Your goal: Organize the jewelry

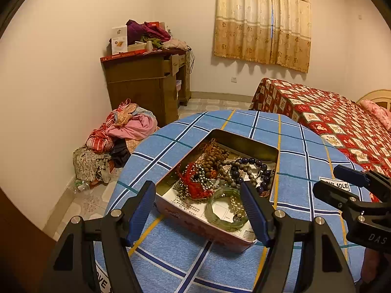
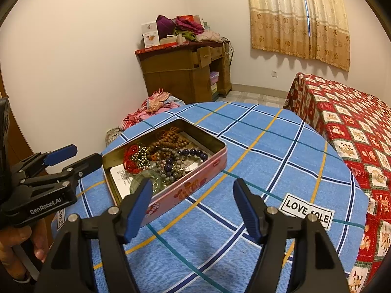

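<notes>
Jewelry tin point(image 1: 220, 229) sits dead ahead of my left claw point(image 1: 198, 207), nearer than my right claw point(image 2: 190, 205); both spread wide, empty.

Bare cloth point(image 2: 256, 151) right of tin point(image 2: 195, 185)

— Pink tin point(image 2: 185, 190), lidless, rectangular, flat on the blue checked cloth point(image 2: 256, 151), gold inside.

— Holding a tangle: brown wooden beads point(image 1: 215, 153) at the far end, dark blue bead bracelet point(image 1: 254, 168) beside them, red cord with small metallic beads point(image 1: 193, 183), pale green bangle point(image 1: 220, 207) nearest, over printed paper point(image 1: 185, 204).
</notes>
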A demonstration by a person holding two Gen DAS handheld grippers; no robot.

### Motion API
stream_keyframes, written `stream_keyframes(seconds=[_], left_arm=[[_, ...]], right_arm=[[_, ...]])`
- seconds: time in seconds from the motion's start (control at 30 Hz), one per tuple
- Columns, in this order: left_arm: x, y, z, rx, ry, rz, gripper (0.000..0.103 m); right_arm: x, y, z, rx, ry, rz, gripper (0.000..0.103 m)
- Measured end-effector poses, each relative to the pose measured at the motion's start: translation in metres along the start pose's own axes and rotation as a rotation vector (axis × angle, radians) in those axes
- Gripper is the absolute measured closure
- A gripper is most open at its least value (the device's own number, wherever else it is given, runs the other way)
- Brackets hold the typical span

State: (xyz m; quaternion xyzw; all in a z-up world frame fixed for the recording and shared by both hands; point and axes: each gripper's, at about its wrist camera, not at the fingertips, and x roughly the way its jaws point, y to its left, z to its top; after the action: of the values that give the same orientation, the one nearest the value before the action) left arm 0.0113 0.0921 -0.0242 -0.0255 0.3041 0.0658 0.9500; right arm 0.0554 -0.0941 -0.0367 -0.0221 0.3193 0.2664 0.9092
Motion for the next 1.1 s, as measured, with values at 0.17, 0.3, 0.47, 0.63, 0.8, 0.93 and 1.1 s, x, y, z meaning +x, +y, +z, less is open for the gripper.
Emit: stream_keyframes(seconds=[0.17,0.3,0.47,0.63,0.8,0.93,1.1], left_arm=[[0.0009,-0.0002,-0.0020,0.002,0.003,0.003,0.032],[0.0022,-0.0008,-0.0032,0.002,0.008,0.005,0.032],[0.0026,-0.0010,-0.0035,0.002,0.009,0.006,0.032],[0.0001,-0.0015,-0.0028,-0.006,-0.004,0.002,0.032],[0.0022,0.0000,-0.0031,-0.019,0.007,-0.003,0.032],[0.0045,-0.0022,-0.0039,0.000,0.011,0.020,0.031],[0.0035,-0.0026,-0.0062,0.014,-0.006,0.030,0.031]], right_arm=[[0.0007,0.0003,-0.0022,0.003,0.001,0.001,0.031],[0.0013,0.0000,-0.0034,0.005,0.003,0.000,0.031],[0.0012,-0.0010,-0.0048,0.009,0.002,-0.001,0.031],[0.0009,-0.0019,-0.0054,0.013,-0.001,-0.003,0.031],[0.0009,-0.0018,-0.0055,0.012,-0.001,-0.002,0.031],[0.0013,-0.0017,-0.0056,0.014,0.001,-0.004,0.031],[0.0016,-0.0017,-0.0070,0.015,0.005,-0.003,0.030]])
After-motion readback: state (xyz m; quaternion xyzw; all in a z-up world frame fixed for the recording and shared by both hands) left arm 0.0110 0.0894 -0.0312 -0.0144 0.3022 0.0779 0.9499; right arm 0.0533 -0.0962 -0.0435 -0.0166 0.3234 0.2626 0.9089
